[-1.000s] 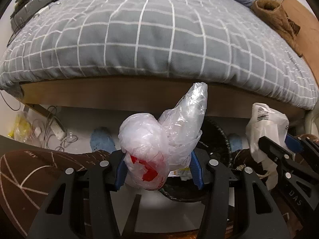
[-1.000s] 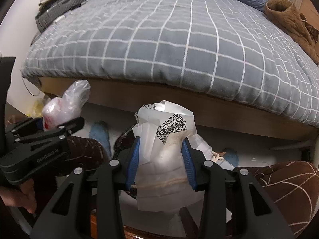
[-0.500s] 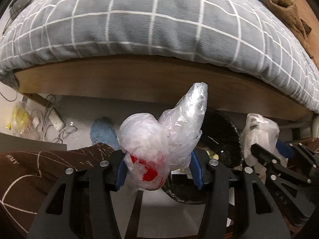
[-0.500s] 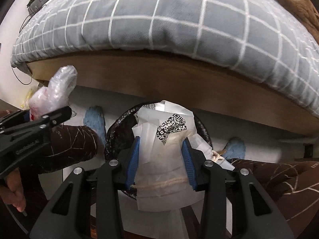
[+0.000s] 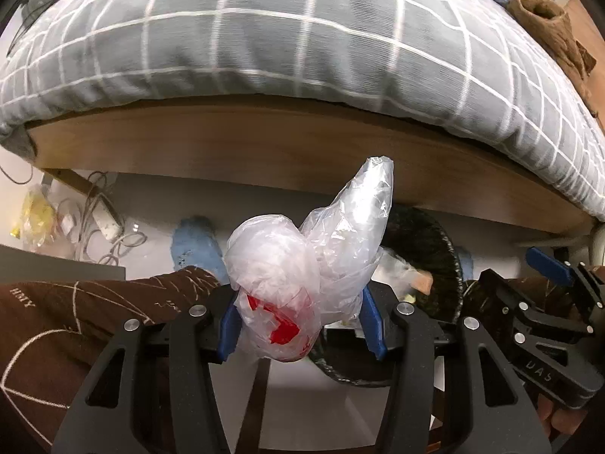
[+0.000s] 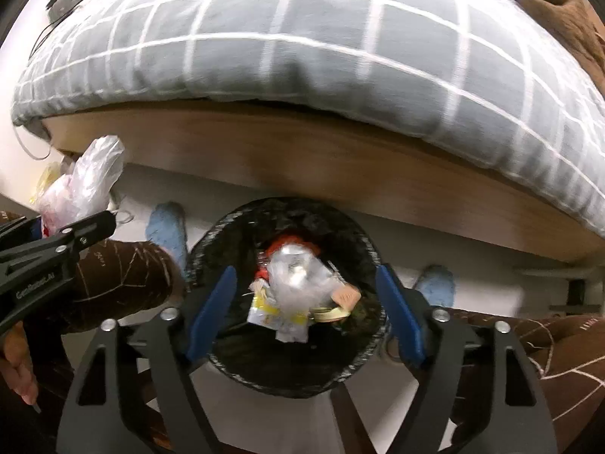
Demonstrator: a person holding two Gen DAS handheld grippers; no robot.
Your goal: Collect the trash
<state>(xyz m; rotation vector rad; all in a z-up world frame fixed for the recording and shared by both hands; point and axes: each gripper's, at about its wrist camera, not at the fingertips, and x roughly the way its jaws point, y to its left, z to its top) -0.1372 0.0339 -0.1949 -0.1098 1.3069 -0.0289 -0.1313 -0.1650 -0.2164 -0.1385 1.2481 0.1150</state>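
Left gripper (image 5: 302, 325) was clamped on a crumpled clear bag (image 5: 302, 265) with red print; the bag bulged out above the blue pads (image 5: 228, 327), one end sticking up and right. The same bag (image 6: 81, 189) was seen in the right wrist view at far left, held by the left gripper (image 6: 94, 225) out to the left of the bin.

Right gripper (image 6: 302, 310) was spread wide with nothing between the pads (image 6: 210, 312), positioned right above the bin (image 6: 211, 234). In the left wrist view it (image 5: 544, 272) was seen at the right edge.

The bin, black-lined and round, stood on the pale floor (image 6: 491, 265) just in front of the bed frame (image 6: 302, 155). Trash (image 6: 295, 295) lay inside: a clear plastic wad, something red behind it, yellow-white wrappers, a small tan piece. In the left wrist view the bin (image 5: 427, 249) was partly hidden behind the bag.

A grey checked duvet (image 5: 302, 38) hung over the frame. Blue slippers (image 6: 168, 227) were seen either side of the bin, and cables (image 5: 98, 223) on the floor at left.
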